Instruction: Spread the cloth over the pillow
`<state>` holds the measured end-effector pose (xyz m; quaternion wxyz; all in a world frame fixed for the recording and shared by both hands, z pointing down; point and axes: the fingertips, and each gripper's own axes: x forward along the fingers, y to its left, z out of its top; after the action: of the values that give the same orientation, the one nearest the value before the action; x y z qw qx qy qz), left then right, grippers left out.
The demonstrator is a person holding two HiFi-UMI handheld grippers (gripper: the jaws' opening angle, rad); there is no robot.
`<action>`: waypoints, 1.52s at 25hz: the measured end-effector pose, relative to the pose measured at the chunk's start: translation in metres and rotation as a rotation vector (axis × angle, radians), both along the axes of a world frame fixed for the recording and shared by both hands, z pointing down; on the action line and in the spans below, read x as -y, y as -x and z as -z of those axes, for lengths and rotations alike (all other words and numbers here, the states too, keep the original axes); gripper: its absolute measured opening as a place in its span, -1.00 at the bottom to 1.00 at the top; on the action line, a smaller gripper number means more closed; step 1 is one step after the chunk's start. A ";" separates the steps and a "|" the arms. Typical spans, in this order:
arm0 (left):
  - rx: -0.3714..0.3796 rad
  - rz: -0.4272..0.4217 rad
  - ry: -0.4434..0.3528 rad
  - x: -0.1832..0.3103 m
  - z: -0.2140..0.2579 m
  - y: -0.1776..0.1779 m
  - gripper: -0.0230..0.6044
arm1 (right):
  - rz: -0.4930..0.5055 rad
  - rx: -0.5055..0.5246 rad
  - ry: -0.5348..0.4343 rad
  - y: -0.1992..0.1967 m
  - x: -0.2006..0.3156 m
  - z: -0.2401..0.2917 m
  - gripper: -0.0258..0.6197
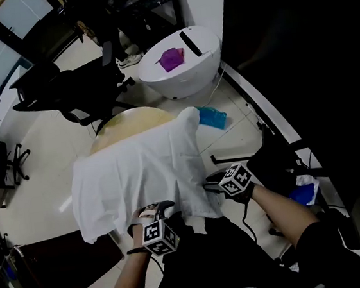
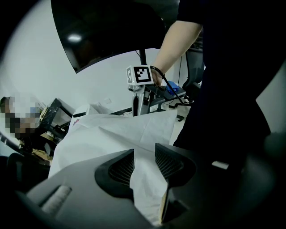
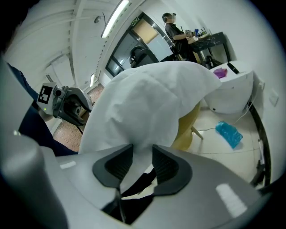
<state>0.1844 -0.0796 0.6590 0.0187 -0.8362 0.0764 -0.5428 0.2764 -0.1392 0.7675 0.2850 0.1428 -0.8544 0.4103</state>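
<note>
A white cloth (image 1: 138, 171) lies draped over the pillow, which is hidden beneath it, on a round yellow seat (image 1: 129, 121). At the cloth's near edge, my left gripper (image 1: 158, 208) is shut on a fold of it. In the left gripper view the cloth (image 2: 134, 134) fills the gap between the pads of that gripper (image 2: 144, 163). My right gripper (image 1: 211, 183) is at the cloth's near right corner. In the right gripper view its jaws (image 3: 142, 163) stand apart with the cloth's edge (image 3: 143, 107) hanging loose between them.
A white round pod (image 1: 187, 68) carrying a purple object (image 1: 171, 58) stands behind the seat. A blue bag (image 1: 212, 117) lies on the floor beside it. Black office chairs (image 1: 64, 89) are at the left, a black stand (image 1: 278, 155) at the right. A person (image 3: 174, 29) stands far back.
</note>
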 end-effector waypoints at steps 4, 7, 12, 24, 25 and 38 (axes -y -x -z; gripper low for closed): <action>0.005 0.003 0.002 -0.001 -0.003 0.001 -0.49 | 0.015 0.019 -0.010 0.002 -0.003 0.003 -0.80; 0.005 0.006 0.005 -0.002 -0.003 0.001 -0.49 | 0.028 -0.008 -0.052 -0.002 -0.002 0.006 -0.89; -0.002 -0.002 0.013 -0.003 -0.005 -0.002 -0.49 | 0.037 -0.090 -0.164 -0.023 0.007 0.016 -0.89; 0.009 -0.030 0.072 -0.010 -0.018 -0.009 -0.49 | 0.024 -0.171 -0.197 -0.046 0.026 0.011 -0.88; 0.009 -0.032 0.076 -0.010 -0.018 -0.009 -0.49 | 0.009 -0.159 -0.190 -0.046 0.027 0.012 -0.87; -0.017 -0.088 -0.042 0.006 0.020 -0.030 -0.49 | -0.108 -0.152 -0.284 -0.070 0.149 0.036 -0.58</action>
<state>0.2148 -0.0855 0.6394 0.0595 -0.8427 0.0512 -0.5326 0.3462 -0.2880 0.7314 0.3030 0.2578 -0.8711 0.2880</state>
